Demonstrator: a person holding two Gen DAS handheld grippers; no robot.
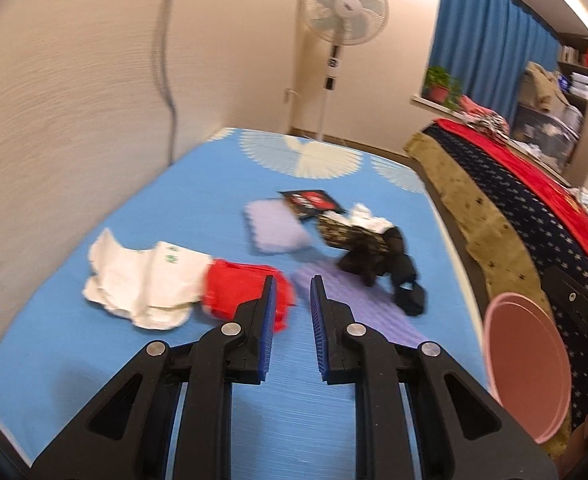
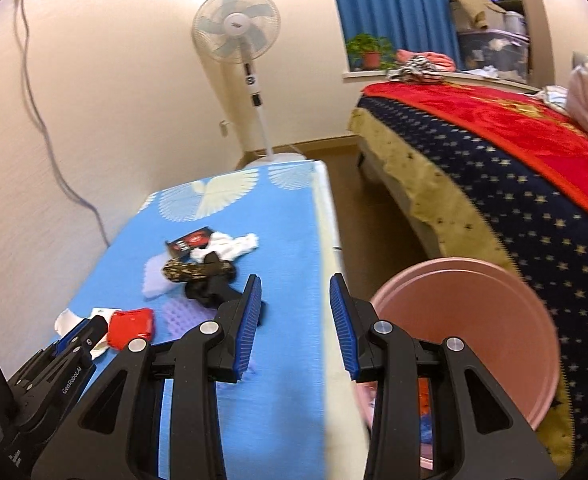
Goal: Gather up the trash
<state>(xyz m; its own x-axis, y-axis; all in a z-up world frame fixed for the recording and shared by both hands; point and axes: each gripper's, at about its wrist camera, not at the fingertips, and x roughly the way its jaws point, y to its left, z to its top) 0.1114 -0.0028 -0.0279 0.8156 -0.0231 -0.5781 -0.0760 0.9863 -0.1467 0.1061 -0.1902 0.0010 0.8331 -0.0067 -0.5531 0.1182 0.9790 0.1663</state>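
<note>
So the round pink plastic bin (image 2: 468, 332) sits on the floor in the gap between the blue-covered table (image 2: 286, 360) and the bed with the star-patterned navy blanket (image 2: 534, 216). Something red and blue shows low inside it, but the right gripper (image 2: 296, 320) blocks most of that, so I can't say what it is. From the left wrist view only the bin's rim and a slice of the inside show at the edge.

The trash is all on the table: a crumpled white paper wrapper (image 1: 142, 284), a red crinkly plastic bag (image 1: 240, 294) just beside it, a pale purple foam sheet (image 1: 274, 228), a second purple bumpy sheet (image 1: 358, 308) partly under a heap of black fabric (image 1: 390, 276), a camo-patterned pouch (image 1: 354, 234), white tissue (image 1: 368, 216) and a black-and-red packet (image 1: 310, 202). It's blurry, so the small stuff is hard to read.

Left gripper (image 1: 292, 292) hangs over the table's near end, fingers moderately apart, holding nothing. Right gripper's fingers are spread wide, also empty, over the table's edge next to the bin.
</note>
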